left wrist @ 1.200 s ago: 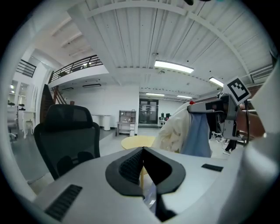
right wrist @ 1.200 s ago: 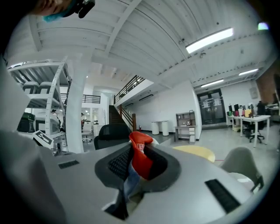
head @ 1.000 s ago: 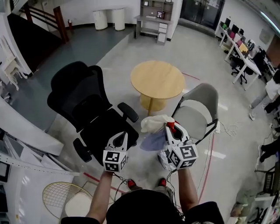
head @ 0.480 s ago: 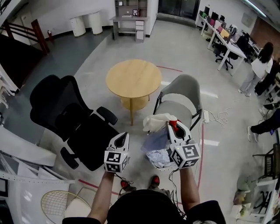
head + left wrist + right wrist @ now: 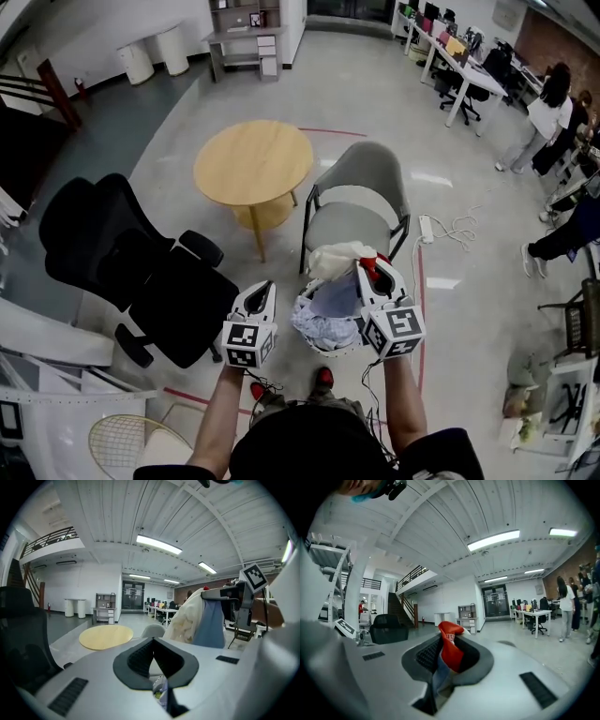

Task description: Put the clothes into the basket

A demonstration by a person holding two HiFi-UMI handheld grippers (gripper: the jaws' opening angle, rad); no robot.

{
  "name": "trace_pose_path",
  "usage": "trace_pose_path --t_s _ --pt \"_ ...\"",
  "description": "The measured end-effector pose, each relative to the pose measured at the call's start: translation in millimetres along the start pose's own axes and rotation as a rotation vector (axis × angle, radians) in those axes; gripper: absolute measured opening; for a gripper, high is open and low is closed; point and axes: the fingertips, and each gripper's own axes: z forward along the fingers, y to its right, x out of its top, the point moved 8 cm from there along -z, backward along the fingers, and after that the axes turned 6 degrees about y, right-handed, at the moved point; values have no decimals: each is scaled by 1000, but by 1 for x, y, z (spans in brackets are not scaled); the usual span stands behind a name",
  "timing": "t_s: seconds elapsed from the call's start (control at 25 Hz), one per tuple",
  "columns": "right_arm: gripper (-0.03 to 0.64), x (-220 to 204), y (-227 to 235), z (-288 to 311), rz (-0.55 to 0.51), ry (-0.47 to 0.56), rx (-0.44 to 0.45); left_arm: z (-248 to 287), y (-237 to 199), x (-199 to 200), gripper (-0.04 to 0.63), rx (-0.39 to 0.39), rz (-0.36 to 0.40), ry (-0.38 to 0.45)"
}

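Right gripper (image 5: pixel 367 268) holds clothes (image 5: pixel 337 255) above basket (image 5: pixel 328 349); left gripper (image 5: pixel 264 287) alongside, near black chair (image 5: pixel 141 272).

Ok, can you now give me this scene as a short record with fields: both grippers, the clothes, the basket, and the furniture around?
left gripper: jaws together, nothing in them
right gripper: shut on clothes, a bunch of red, cream and blue cloth hanging down
basket: on the floor, some laundry already inside; the held bunch seems to hang over it, not yet in
furniture: grey chair beyond the basket, round table, black office chair at left
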Motion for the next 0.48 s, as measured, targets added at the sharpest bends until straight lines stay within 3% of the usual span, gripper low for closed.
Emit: trace_pose_path --t_s 0.48 --pt "61 -80 55 -21 83 -149 -15 32 50 -48 6 -15 -40 -107"
